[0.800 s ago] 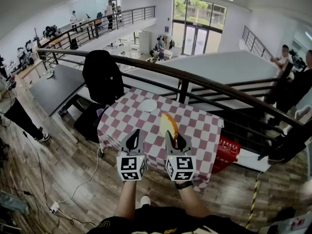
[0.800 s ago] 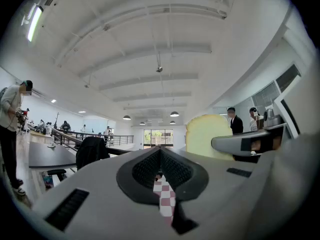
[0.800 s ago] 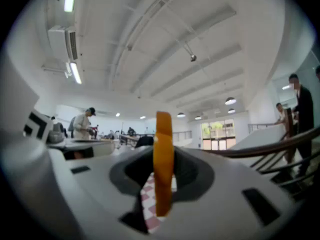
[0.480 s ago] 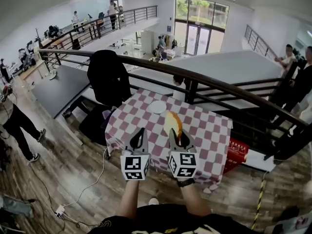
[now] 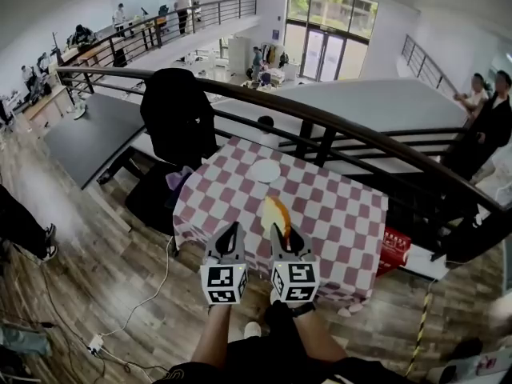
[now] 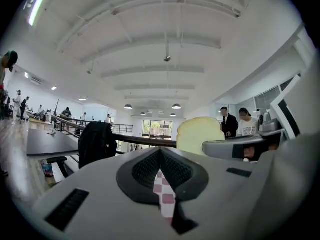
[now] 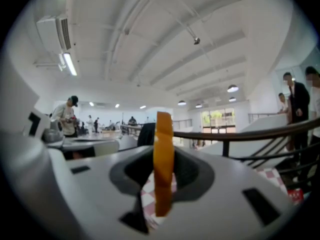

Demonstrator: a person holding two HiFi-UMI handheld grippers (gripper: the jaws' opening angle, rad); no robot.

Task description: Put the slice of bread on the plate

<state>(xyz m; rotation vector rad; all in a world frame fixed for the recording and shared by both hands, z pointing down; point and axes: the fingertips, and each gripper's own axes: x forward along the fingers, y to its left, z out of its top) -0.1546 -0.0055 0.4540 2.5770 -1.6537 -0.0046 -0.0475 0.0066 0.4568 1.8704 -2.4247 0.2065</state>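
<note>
My right gripper (image 5: 282, 232) is shut on a slice of bread (image 5: 275, 214), held upright above the near part of the checked table (image 5: 328, 206). In the right gripper view the slice (image 7: 163, 164) stands edge-on between the jaws, orange crust toward the camera. The left gripper view shows the slice's pale face (image 6: 200, 134) off to the right. A small white plate (image 5: 265, 170) lies at the table's far side, well beyond both grippers. My left gripper (image 5: 231, 234) hangs beside the right one, shut and with nothing in it; its jaws nearly touch, with only a thin slit between them.
A dark railing (image 5: 344, 126) runs behind the table. A chair draped with a black jacket (image 5: 178, 114) stands at the table's far left, a red crate (image 5: 392, 246) at its right. People stand at the far right (image 5: 488, 126). Cables cross the wooden floor (image 5: 120, 294).
The view has shifted: table and plate now sit a little lower and farther right in the picture. Both grippers keep their places side by side, the bread still in the right one.
</note>
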